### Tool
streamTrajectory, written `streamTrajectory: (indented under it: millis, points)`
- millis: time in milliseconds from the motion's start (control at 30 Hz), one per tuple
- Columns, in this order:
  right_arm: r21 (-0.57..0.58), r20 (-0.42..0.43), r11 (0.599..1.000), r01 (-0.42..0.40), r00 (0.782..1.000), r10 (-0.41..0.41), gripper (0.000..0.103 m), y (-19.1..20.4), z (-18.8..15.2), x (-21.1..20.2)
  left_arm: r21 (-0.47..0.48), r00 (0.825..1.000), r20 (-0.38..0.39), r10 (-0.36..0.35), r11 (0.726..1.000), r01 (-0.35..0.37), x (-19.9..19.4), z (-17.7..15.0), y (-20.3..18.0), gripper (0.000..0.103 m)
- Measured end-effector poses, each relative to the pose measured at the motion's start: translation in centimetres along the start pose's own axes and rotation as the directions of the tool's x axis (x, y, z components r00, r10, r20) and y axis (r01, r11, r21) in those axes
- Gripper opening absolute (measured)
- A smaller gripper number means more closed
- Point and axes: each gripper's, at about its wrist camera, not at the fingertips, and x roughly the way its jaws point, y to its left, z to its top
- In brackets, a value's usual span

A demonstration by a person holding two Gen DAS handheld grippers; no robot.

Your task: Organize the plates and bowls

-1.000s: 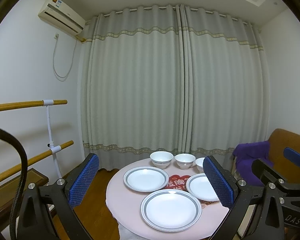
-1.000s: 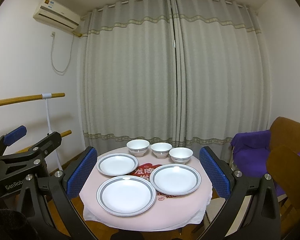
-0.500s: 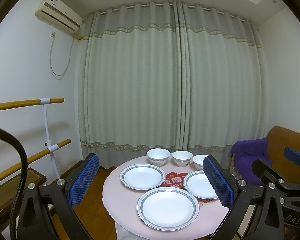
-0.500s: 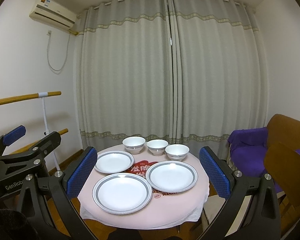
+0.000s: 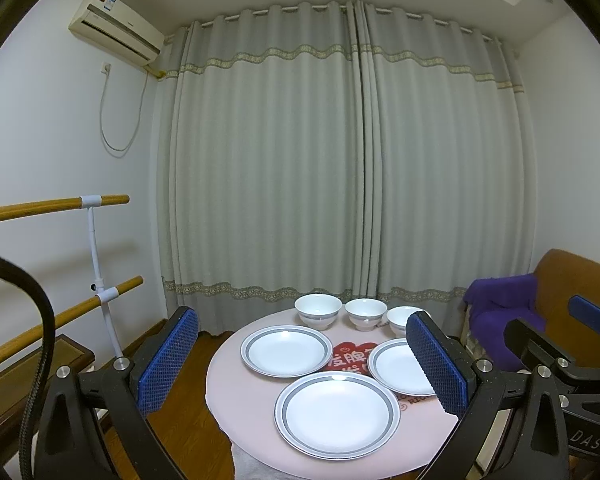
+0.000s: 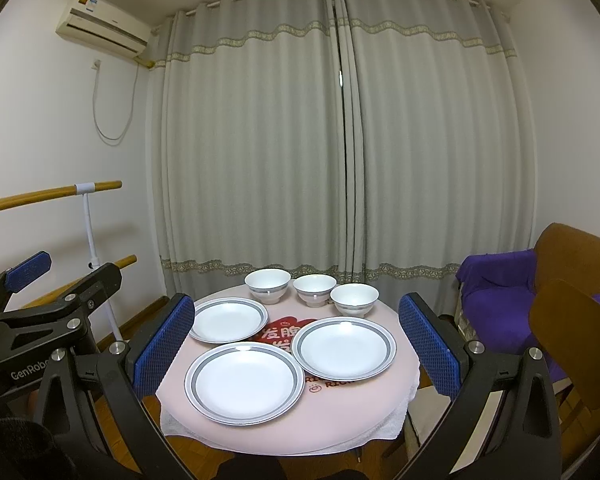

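Observation:
A small round table [image 6: 364, 412] with a pink cloth carries three white plates with grey rims: a near one [image 6: 244, 382], a right one [image 6: 343, 347] and a far-left one [image 6: 229, 319]. Behind them stand three white bowls in a row: left [image 6: 267, 285], middle [image 6: 314, 289], right [image 6: 354, 299]. My right gripper [image 6: 296, 348] hovers open short of the table, nothing between its blue pads. My left gripper [image 5: 302, 364] is also open and empty, further left; its view shows the same plates [image 5: 337, 414] and bowls [image 5: 318, 310]. The right gripper's finger hides part of the right plate there.
Grey curtains [image 6: 340, 140] hang behind the table. Wooden rails [image 5: 52, 206] on a white post run along the left wall. A brown sofa with a purple blanket [image 6: 496, 280] sits at the right, and a wooden chair back [image 6: 572, 332] is near the right edge. The floor is wood.
Both views have drifted: the table and dishes sit slightly lower and more left in each frame. Both grippers stay open and nothing on the table has moved.

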Motion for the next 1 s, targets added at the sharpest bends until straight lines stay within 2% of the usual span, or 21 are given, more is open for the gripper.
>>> streamTrajectory:
  millis: [1000]
  points:
    - [0.0,-0.01,1.0,-0.002,1.0,0.002,0.103,0.16,-0.14,0.28,0.006,1.0,-0.007,0.008,1.0,-0.008,0.41,0.1,-0.23,0.102]
